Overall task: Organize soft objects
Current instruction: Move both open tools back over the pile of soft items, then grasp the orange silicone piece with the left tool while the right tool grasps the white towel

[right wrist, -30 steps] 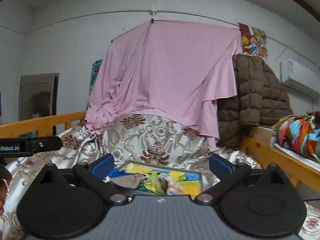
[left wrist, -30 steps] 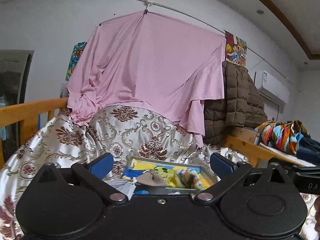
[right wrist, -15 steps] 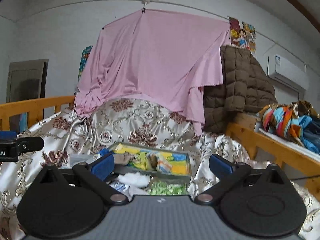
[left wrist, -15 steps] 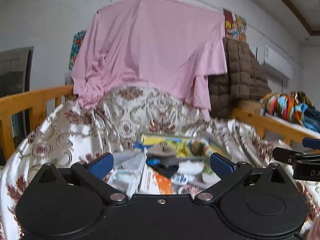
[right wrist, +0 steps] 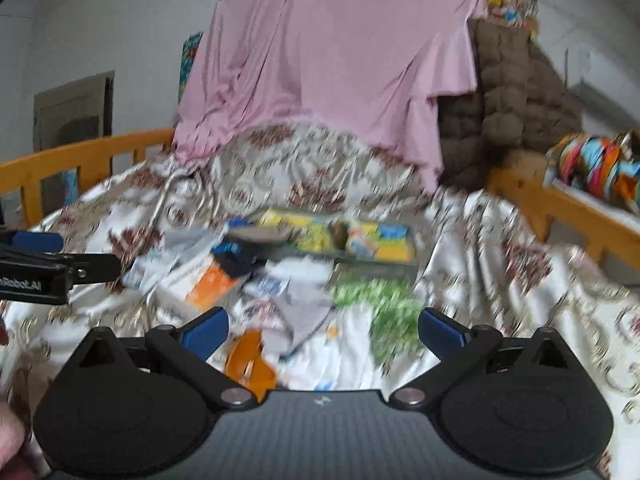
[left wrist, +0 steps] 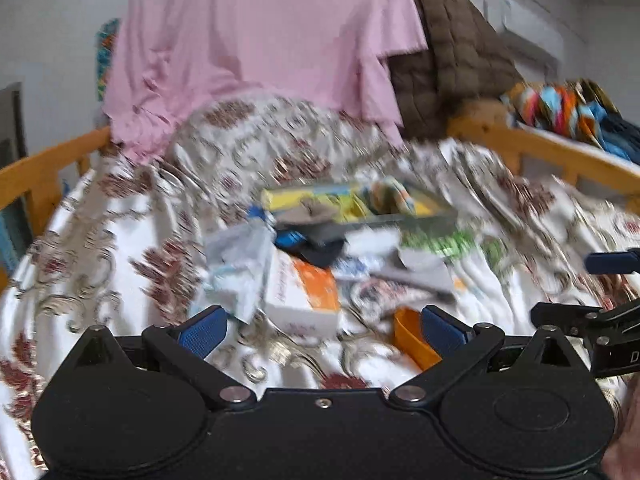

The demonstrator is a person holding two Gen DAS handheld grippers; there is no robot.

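A pile of soft items lies on the patterned bedspread: a white and orange pack, crumpled white plastic, a dark blue cloth, a green patterned cloth, a grey cloth and an orange piece. Behind them stands a shallow yellow box, also in the right wrist view, with items inside. My left gripper is open and empty above the near bedspread. My right gripper is open and empty. Both views are blurred.
A pink sheet hangs at the back over the bedding. A brown quilted coat hangs to its right. Wooden bed rails run along the left and right. A colourful cloth lies beyond the right rail.
Both grippers have tilted down and moved forward, so the pile on the bedspread has come into view in front of the yellow box. Both stay open and empty.
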